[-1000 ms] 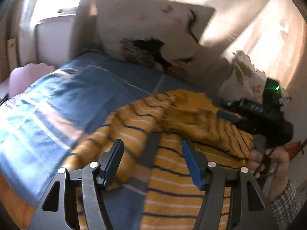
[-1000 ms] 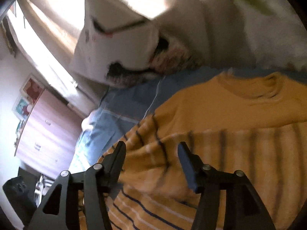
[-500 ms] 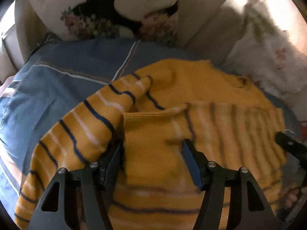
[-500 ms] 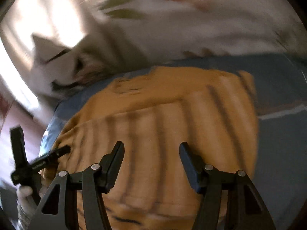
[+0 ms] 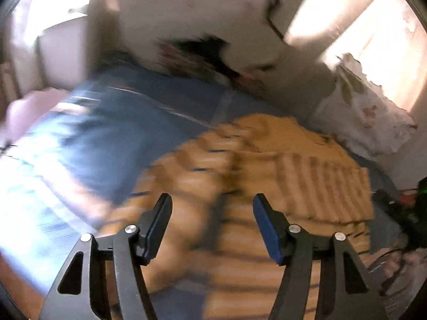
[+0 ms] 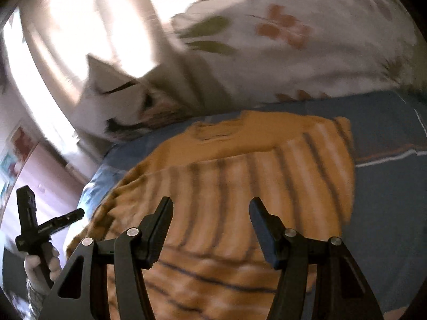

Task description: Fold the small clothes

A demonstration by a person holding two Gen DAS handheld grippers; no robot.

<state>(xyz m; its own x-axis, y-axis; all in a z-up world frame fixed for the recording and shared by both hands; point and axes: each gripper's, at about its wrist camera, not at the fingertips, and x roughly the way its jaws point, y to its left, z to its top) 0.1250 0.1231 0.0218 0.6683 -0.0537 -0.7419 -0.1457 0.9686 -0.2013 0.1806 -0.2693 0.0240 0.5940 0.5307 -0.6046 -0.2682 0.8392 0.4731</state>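
Two grippers, left (image 5: pixel 210 221) and right (image 6: pixel 210 224), jaws apart, empty, above striped sweater (image 6: pixel 240 186) on bed (image 5: pixel 120 122).

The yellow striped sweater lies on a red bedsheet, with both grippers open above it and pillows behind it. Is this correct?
Not quite: the bedsheet is blue, not red, as the right wrist view shows. The rest holds: the yellow striped sweater lies on it, the left gripper and right gripper are open above it, and pillows stand behind.
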